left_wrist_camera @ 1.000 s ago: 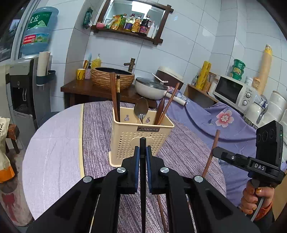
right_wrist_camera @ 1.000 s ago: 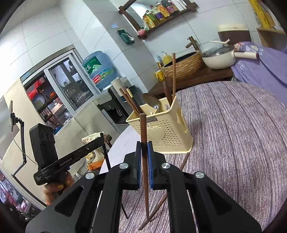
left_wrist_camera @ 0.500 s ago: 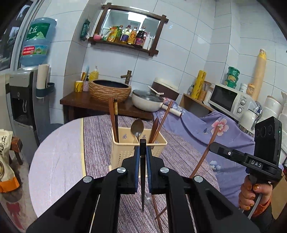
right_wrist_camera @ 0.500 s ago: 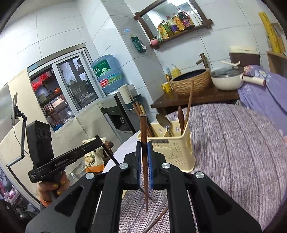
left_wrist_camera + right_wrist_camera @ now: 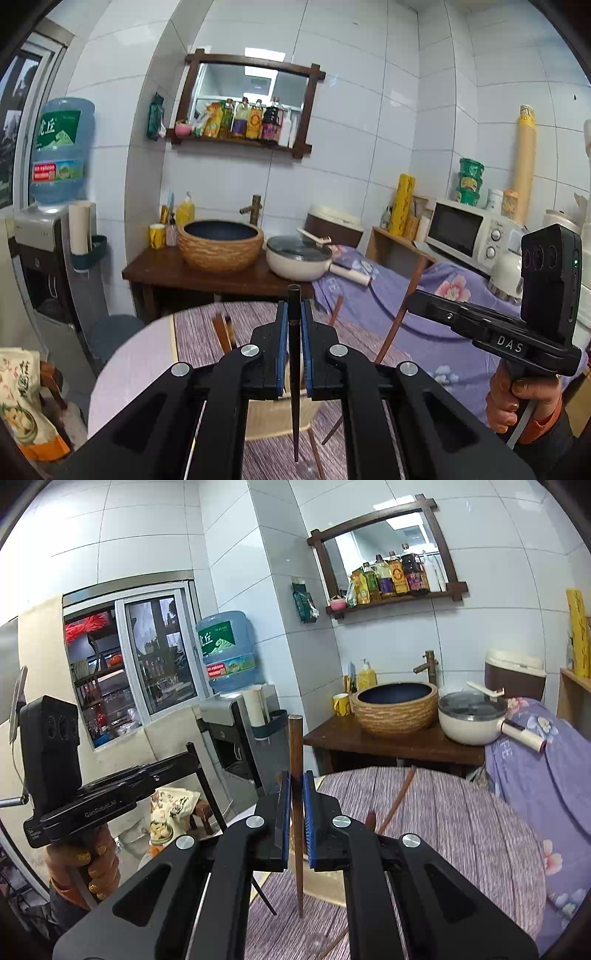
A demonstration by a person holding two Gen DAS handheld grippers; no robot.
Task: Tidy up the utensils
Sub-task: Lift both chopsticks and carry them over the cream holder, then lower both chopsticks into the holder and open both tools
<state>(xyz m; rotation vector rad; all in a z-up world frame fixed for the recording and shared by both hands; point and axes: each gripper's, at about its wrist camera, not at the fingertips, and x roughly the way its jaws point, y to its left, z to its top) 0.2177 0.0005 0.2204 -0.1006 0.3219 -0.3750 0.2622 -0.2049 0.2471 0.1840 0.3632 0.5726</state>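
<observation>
My left gripper (image 5: 294, 314) is shut on a dark chopstick (image 5: 294, 398) that hangs upright above the table. My right gripper (image 5: 296, 786) is shut on a brown chopstick (image 5: 296, 746), also upright. The cream utensil basket (image 5: 273, 417) sits on the round table, mostly hidden behind the left gripper; brown chopstick ends (image 5: 221, 332) stick up from it. In the right wrist view only a strip of the basket (image 5: 325, 890) shows under the jaws. The right gripper with its brown chopstick (image 5: 402, 314) shows at the right of the left wrist view, the left gripper (image 5: 192, 753) at the left of the right wrist view.
The table wears a purple striped cloth (image 5: 461, 830). A loose chopstick (image 5: 314, 446) lies on it near the basket. Behind stand a dark wooden counter (image 5: 207, 273) with a woven basin (image 5: 220, 242) and a white pot (image 5: 299, 258), a water dispenser (image 5: 48, 258) at left, a microwave (image 5: 469, 236) at right.
Both grippers have risen and tilted up with their chopsticks; the basket has dropped from mid-view to behind the jaws. Both stay shut.
</observation>
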